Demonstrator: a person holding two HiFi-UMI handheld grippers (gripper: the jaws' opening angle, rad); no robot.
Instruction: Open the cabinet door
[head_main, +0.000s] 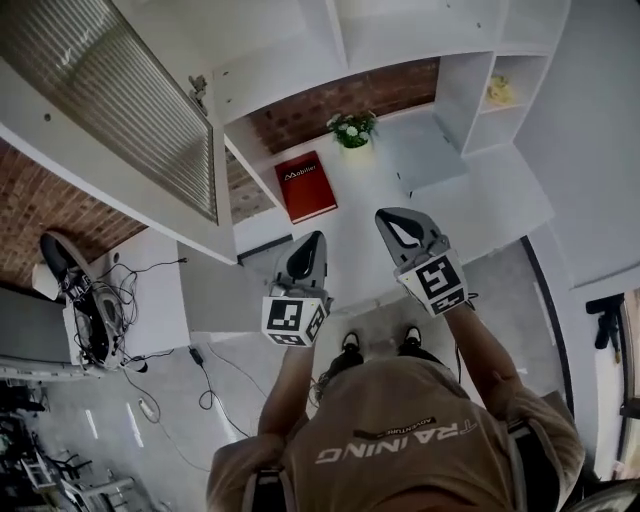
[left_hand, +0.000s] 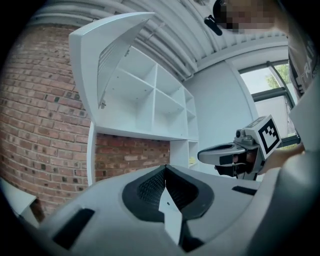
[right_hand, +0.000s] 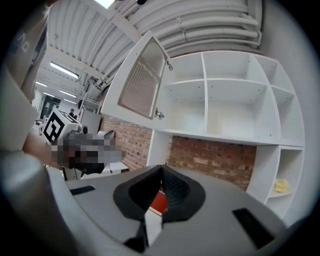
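Find the door (head_main: 110, 110) standing wide open at the upper left, hinged to the cabinet (head_main: 420, 40). Expect a light, stiff white frame with a ribbed pane, probably fragile. Take hold at the small knob (right_hand: 159, 114) on the free edge, never on the pane. Note the left gripper (head_main: 308, 250) and right gripper (head_main: 400, 228): jaws together, holding nothing. Look to the head view alone for the book (head_main: 306, 186) and plant (head_main: 352, 130) on the table (head_main: 500, 190), and to the right gripper view for the knob and pane.
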